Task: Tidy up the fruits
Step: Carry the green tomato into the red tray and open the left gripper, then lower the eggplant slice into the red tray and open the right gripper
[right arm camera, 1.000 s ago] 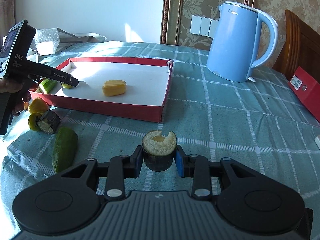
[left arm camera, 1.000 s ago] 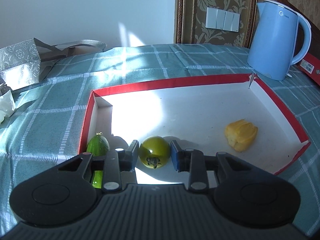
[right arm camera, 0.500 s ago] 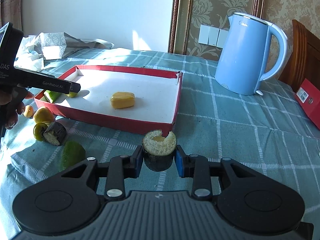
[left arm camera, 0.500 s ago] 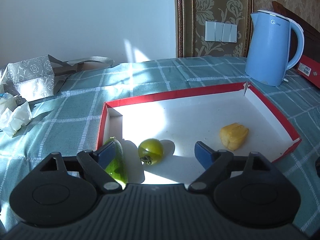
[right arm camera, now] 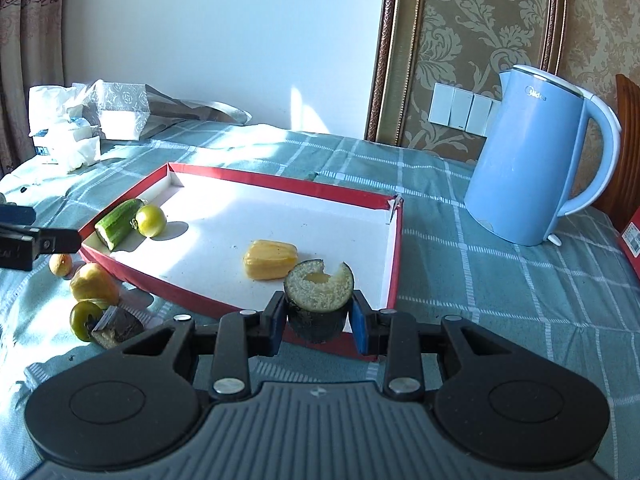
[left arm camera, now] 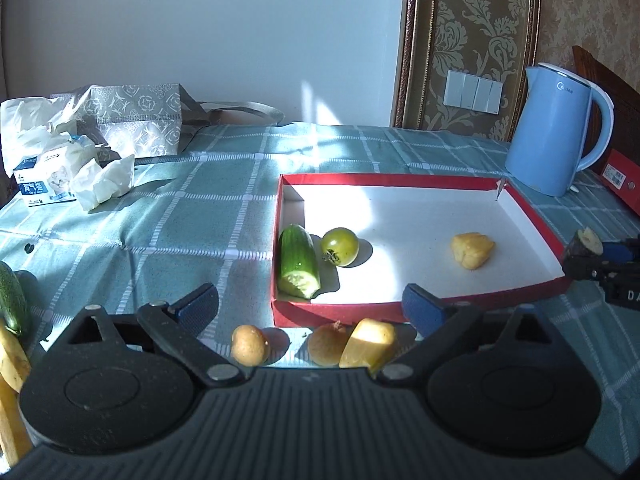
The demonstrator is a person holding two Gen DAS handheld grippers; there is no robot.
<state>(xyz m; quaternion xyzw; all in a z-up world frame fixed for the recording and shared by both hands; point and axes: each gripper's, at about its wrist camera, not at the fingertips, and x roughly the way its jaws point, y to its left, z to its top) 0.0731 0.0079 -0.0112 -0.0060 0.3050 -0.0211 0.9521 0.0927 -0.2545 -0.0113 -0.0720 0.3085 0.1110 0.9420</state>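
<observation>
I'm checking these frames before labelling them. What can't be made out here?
- Dark-skinned piece in the right gripper: underside hidden by the jaws, right wrist view.
- Zucchini and a yellow fruit: cut off by the left edge, left wrist view.
- Brown fruit: partly hidden behind the yellow chunk, left wrist view.
- Tissue pack print: too small.

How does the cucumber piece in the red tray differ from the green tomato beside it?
The cucumber piece is long and dark green, while the green tomato is round and yellowish green. The cucumber piece is cut and shows a pale, rough end; the green tomato looks whole, with its stem cap on. The cucumber piece lies along the red tray wall, the green tomato further inside. Both rest in the same tray corner.
</observation>
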